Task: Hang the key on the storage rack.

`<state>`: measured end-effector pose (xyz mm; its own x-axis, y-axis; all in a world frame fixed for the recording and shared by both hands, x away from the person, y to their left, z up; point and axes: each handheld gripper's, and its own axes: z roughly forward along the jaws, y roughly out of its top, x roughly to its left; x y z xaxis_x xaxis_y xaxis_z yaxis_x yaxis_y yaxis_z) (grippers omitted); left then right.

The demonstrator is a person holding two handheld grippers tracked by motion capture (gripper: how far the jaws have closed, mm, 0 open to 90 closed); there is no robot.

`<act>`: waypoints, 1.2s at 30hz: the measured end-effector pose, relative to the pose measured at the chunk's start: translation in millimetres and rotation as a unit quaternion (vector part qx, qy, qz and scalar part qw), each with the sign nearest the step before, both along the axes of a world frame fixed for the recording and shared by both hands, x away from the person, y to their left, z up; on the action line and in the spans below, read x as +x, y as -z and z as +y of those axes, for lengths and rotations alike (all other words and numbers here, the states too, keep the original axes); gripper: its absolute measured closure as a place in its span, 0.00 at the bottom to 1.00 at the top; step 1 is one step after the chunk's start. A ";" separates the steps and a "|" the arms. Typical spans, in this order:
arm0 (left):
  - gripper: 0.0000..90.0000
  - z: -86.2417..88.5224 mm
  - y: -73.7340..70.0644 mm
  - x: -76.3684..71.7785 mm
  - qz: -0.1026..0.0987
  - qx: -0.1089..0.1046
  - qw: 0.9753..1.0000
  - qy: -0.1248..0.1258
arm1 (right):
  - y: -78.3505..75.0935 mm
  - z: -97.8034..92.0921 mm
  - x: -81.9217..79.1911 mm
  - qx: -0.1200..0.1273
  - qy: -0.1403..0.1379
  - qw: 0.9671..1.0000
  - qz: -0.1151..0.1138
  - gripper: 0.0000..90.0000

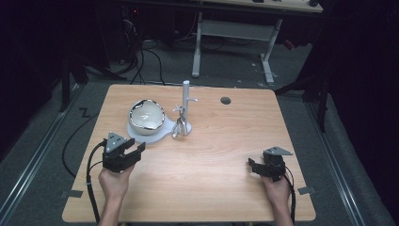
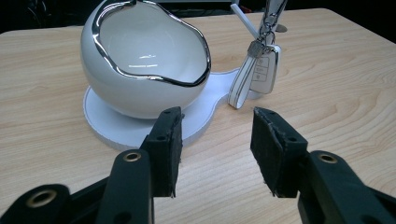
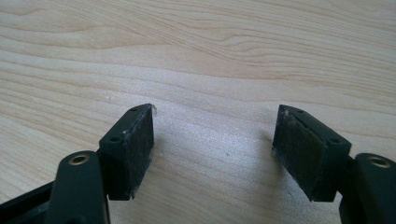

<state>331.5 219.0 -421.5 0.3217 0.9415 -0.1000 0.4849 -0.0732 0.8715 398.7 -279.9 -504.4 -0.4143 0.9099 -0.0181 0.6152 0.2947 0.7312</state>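
A white bowl and a hanging key fob sit upper centre on the worktop. Left gripper and right gripper rest at lower corners, both released and empty, apparently ready to begin.

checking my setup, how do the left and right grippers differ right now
The left gripper sits near the white bowl and faces it and the key fob hanging on the stand; the right gripper sits apart, facing bare table. The left one's fingers angle up toward the stand; the right's angle toward the table's middle. Both are open, empty and hand-held.
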 end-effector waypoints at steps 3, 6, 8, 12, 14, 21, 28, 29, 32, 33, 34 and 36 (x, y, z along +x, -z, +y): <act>0.59 0.4 2.9 -1.7 0.002 -0.002 1.000 -0.003 | 0.0 0.0 0.0 0.000 0.000 1.000 0.000 0.32; 0.58 0.5 5.2 -2.5 0.003 -0.004 1.000 -0.003 | 0.0 0.0 0.0 0.000 0.000 1.000 0.000 0.32; 0.58 0.3 8.4 -3.8 0.007 -0.007 1.000 -0.002 | 0.0 0.0 0.0 0.000 0.000 1.000 0.000 0.32; 0.58 0.2 10.8 -6.2 0.009 -0.008 1.000 -0.003 | 0.0 0.0 0.0 0.000 0.000 1.000 0.000 0.32; 0.57 0.0 12.5 -7.5 0.010 -0.009 1.000 -0.004 | 0.0 0.0 0.0 0.000 0.000 1.000 0.000 0.32; 0.56 -1.1 18.5 -9.9 0.017 -0.006 1.000 -0.006 | 0.1 0.1 0.0 0.000 0.001 1.000 -0.001 0.32; 0.56 -2.3 26.0 -12.4 0.023 -0.008 1.000 -0.006 | 0.1 0.1 0.0 0.000 0.001 1.000 -0.001 0.32; 0.56 -2.8 28.1 -12.9 0.026 -0.006 1.000 -0.006 | 0.1 0.1 0.0 0.000 0.001 1.000 -0.001 0.32; 0.56 -3.0 31.5 -13.6 0.030 -0.007 0.999 -0.007 | 0.1 0.1 0.0 0.000 0.001 1.000 -0.001 0.32; 0.56 -3.0 32.4 -13.7 0.031 -0.007 0.999 -0.007 | 0.1 0.2 0.0 0.000 0.001 1.000 -0.001 0.32; 0.55 -3.1 33.2 -13.7 0.032 -0.007 0.999 -0.007 | 0.1 0.2 -0.1 0.000 0.001 1.000 0.000 0.32; 0.55 -3.0 34.0 -13.7 0.033 -0.008 0.999 -0.008 | 0.1 0.2 -0.1 0.000 0.001 1.000 -0.001 0.32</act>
<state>317.8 216.0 -455.5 0.2997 0.9445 -0.1347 0.5416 -0.0522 0.8390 398.6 -279.7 -504.5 -0.4130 0.9105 -0.0188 0.6147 0.2940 0.7319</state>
